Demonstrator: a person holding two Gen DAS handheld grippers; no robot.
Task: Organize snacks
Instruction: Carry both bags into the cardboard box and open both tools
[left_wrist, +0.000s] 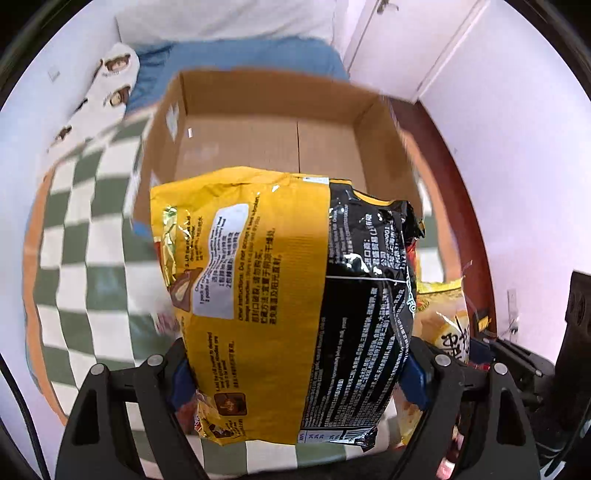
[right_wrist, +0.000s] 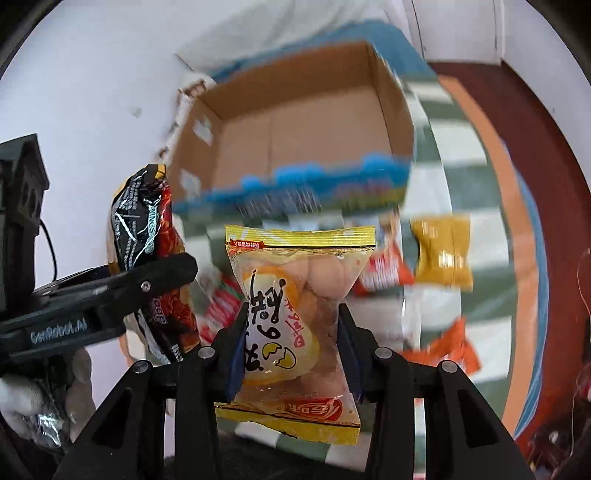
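Note:
My left gripper (left_wrist: 295, 369) is shut on a large yellow and black noodle packet (left_wrist: 288, 295), held in the air just before an open cardboard box (left_wrist: 266, 144). My right gripper (right_wrist: 291, 354) is shut on a clear and yellow snack bag (right_wrist: 295, 295) with egg-shaped pieces inside, also lifted, in front of the same box (right_wrist: 295, 122). The box looks empty inside. The left gripper and its noodle packet (right_wrist: 147, 236) show at the left of the right wrist view. The yellow snack bag (left_wrist: 447, 317) shows at the right of the left wrist view.
The box stands on a green and white checkered cloth (left_wrist: 85, 236). Several loose snacks lie on the cloth to the right: a mustard packet (right_wrist: 443, 251), a red and white packet (right_wrist: 380, 273) and an orange packet (right_wrist: 454, 350). A dark red table rim (right_wrist: 554, 184) curves at right.

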